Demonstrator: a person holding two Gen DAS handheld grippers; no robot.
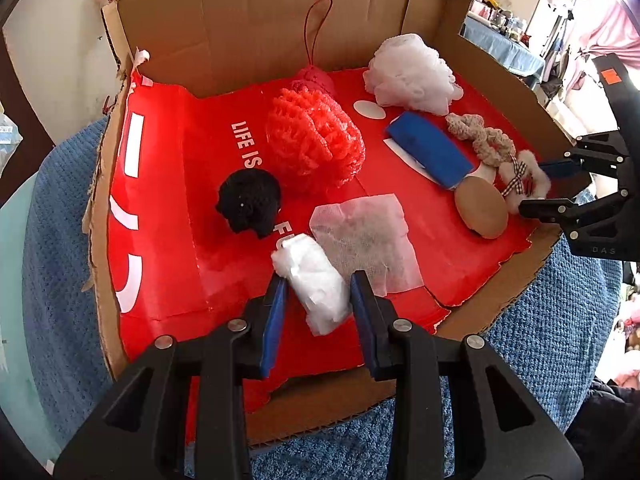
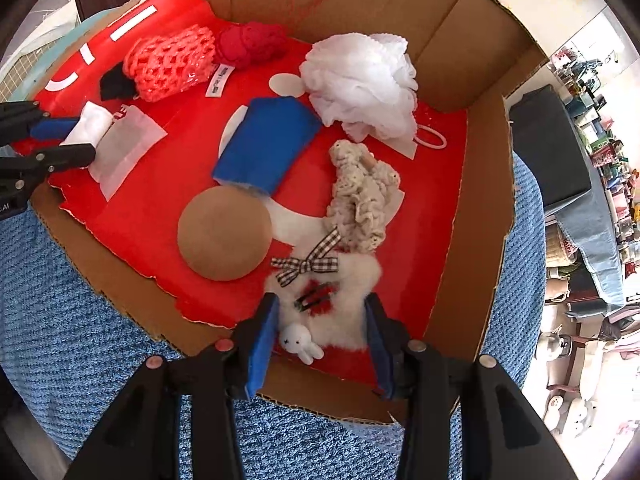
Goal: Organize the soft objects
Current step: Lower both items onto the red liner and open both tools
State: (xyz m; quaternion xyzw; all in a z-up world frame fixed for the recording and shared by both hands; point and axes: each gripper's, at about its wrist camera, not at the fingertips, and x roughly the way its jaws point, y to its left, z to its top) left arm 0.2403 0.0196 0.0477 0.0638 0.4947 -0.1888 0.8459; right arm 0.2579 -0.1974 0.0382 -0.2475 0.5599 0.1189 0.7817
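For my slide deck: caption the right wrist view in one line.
Open right gripper straddles a fluffy white hair accessory on the red-lined cardboard tray, beside a tan round sponge.

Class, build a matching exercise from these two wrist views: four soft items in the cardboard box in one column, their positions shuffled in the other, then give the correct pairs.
Items
1. white cotton pad
2. fluffy white hair accessory
3. white mesh bath pouf
4. black crocheted ball

Positions
A. by the box's back wall
B. between the left gripper's fingers
C. beside the coral mesh pouf
D. between the right gripper's fingers

Pairs: 1-B, 2-D, 3-A, 4-C
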